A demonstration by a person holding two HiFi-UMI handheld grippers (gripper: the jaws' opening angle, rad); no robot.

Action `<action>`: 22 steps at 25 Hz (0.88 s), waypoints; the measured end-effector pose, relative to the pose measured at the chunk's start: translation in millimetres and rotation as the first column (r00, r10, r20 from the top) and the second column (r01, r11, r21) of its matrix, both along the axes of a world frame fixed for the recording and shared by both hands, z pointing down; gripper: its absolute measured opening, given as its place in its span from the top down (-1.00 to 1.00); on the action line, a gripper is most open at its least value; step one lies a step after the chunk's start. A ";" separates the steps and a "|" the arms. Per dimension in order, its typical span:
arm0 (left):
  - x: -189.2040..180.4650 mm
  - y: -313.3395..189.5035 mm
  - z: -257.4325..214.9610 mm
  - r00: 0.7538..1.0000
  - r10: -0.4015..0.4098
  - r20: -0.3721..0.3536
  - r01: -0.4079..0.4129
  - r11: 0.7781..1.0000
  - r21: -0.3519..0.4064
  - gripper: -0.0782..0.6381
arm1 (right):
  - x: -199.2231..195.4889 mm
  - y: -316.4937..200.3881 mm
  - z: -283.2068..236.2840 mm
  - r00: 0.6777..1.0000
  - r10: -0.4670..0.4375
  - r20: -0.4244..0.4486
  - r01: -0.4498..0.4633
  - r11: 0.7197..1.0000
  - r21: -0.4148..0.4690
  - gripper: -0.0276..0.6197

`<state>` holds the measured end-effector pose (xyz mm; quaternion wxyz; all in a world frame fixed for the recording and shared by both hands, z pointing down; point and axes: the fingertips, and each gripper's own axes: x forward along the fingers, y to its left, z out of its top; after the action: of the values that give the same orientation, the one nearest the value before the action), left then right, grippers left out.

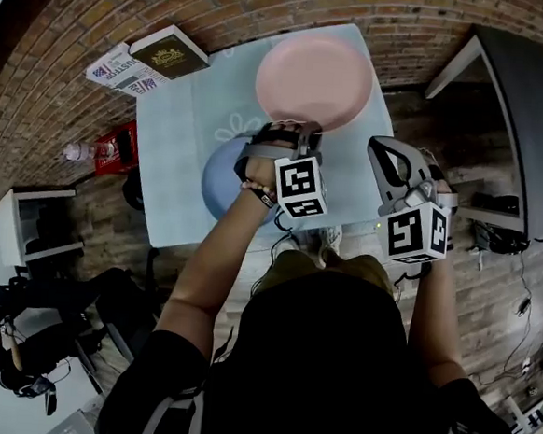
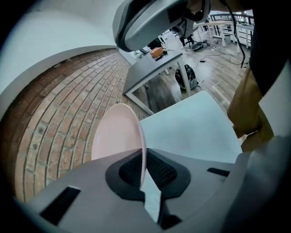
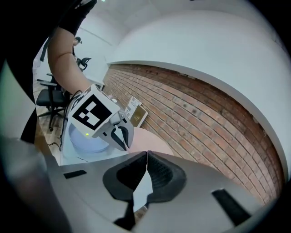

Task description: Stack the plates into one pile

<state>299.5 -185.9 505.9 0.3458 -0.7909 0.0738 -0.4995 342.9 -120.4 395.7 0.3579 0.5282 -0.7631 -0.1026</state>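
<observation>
A pink plate [image 1: 314, 79] is held over the far part of the pale blue table [image 1: 175, 129], and my left gripper [image 1: 297, 127] is shut on its near rim. In the left gripper view the plate [image 2: 116, 136] stands on edge, its rim pinched between the pads of the gripper [image 2: 144, 157]. A blue plate [image 1: 220, 179] lies on the table's near side, partly hidden under my left hand. My right gripper [image 1: 382, 150] hovers by the table's right edge. Its jaws [image 3: 147, 159] are shut with nothing between them. That view also shows the blue plate [image 3: 84, 139].
A dark book [image 1: 169, 52] and a printed paper [image 1: 124, 71] lie at the table's far left corner. A brick wall runs behind the table. A dark desk [image 1: 533, 110] stands to the right, a red object [image 1: 118, 148] is on the floor to the left, and office chairs [image 1: 47, 334] are further left.
</observation>
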 end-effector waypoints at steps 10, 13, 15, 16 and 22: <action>-64.7 10.0 -36.5 0.995 -0.096 -0.017 0.097 0.994 0.046 0.70 | -57.8 -20.8 -19.1 0.991 -0.136 0.003 0.136 0.990 0.047 0.81; -85.5 10.1 -41.2 0.991 -0.134 -0.016 0.134 0.990 0.053 0.70 | -75.5 -29.0 -21.6 0.984 -0.179 0.002 0.179 0.982 0.055 0.81; -95.2 10.2 -45.5 0.989 -0.147 -0.018 0.148 0.987 0.060 0.70 | -86.1 -33.3 -24.5 0.979 -0.202 -0.001 0.202 0.977 0.063 0.81; -99.8 10.8 -47.0 0.988 -0.153 -0.018 0.154 0.986 0.061 0.70 | -91.6 -34.7 -25.4 0.977 -0.213 -0.004 0.213 0.975 0.064 0.81; -120.1 9.6 -48.7 0.980 -0.195 -0.033 0.196 0.979 0.061 0.70 | -113.5 -45.6 -28.4 0.964 -0.265 -0.014 0.265 0.962 0.065 0.81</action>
<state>179.4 -176.2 457.1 0.3190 -0.7750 0.1716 -0.5179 229.5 -165.9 367.3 0.3251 0.4326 -0.8223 -0.1759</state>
